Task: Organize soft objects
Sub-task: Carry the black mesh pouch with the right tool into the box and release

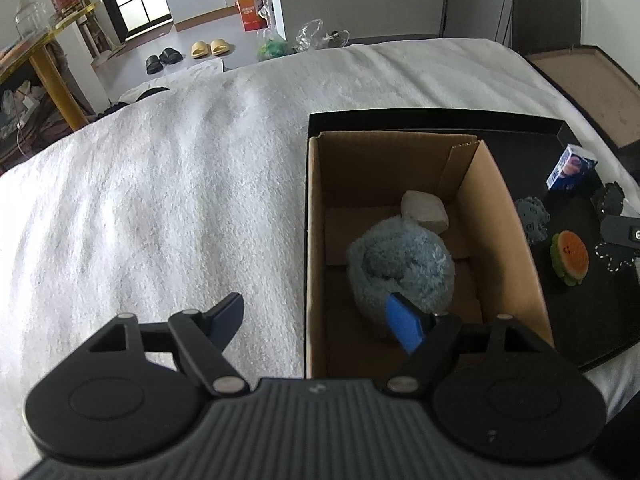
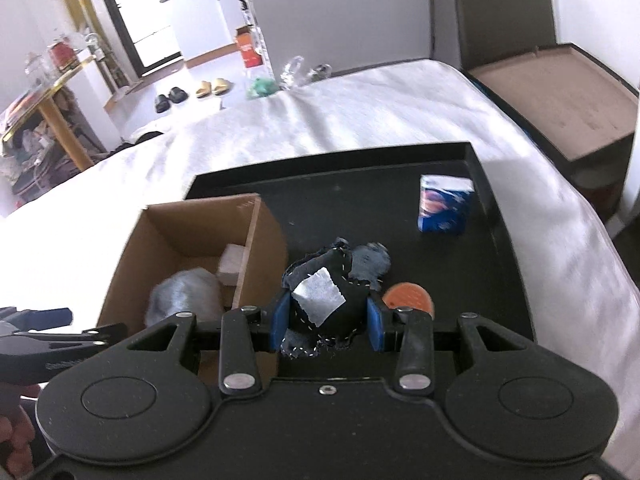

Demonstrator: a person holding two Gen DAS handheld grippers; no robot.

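Over black tray (image 2: pixel 500 216), right gripper (image 2: pixel 328 316) clamping dark stitched plush (image 2: pixel 320 284), left gripper (image 1: pixel 316 320) wide open, empty

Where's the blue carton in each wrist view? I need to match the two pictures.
Left wrist: blue carton at far right, on the black tray, beyond the burger toy.
Right wrist: carton upper right of centre, on the tray's far end.
Shared landmark: cardboard box, left of it.

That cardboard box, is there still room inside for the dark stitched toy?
Yes. The cardboard box is bare at its far end, behind the white block, and along its left wall. The fluffy blue ball crowds the near middle. The right gripper clamps the dark stitched toy.
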